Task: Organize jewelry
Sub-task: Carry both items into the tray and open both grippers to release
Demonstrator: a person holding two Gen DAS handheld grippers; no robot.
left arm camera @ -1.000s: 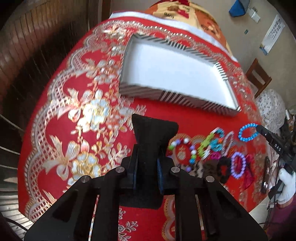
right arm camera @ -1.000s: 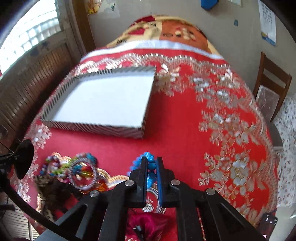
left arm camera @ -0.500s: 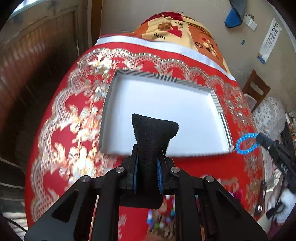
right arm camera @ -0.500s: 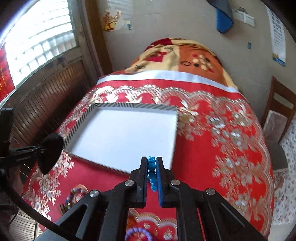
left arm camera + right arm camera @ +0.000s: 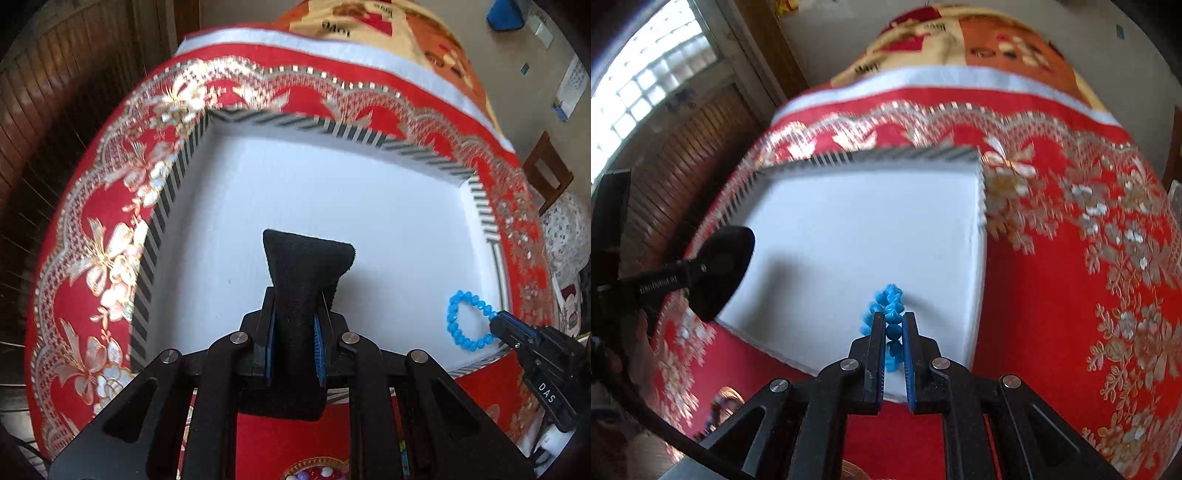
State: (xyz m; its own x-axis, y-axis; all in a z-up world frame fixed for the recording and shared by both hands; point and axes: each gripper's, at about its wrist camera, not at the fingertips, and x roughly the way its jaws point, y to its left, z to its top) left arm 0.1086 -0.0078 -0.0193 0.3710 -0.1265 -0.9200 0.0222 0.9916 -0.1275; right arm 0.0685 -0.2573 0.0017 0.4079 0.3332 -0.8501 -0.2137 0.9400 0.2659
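Note:
A shallow white tray with a black-and-white striped rim lies on the red tablecloth. My left gripper is shut on a black velvet jewelry piece, which sticks out over the tray's near half. In the right wrist view the same black piece hangs over the tray's left edge. My right gripper is shut on a blue bead bracelet above the tray's near right part. From the left wrist view the bracelet hangs as a ring from the right gripper.
The red cloth with gold and white flowers covers the table. Other bead jewelry lies near the front edge, also glimpsed low left. A wooden chair stands to the right. Dark wood panelling runs along the left.
Both grippers have moved forward from the jewelry pile to over the white tray, the left carrying the black velvet piece, the right the blue bracelet. The tray now fills both views.

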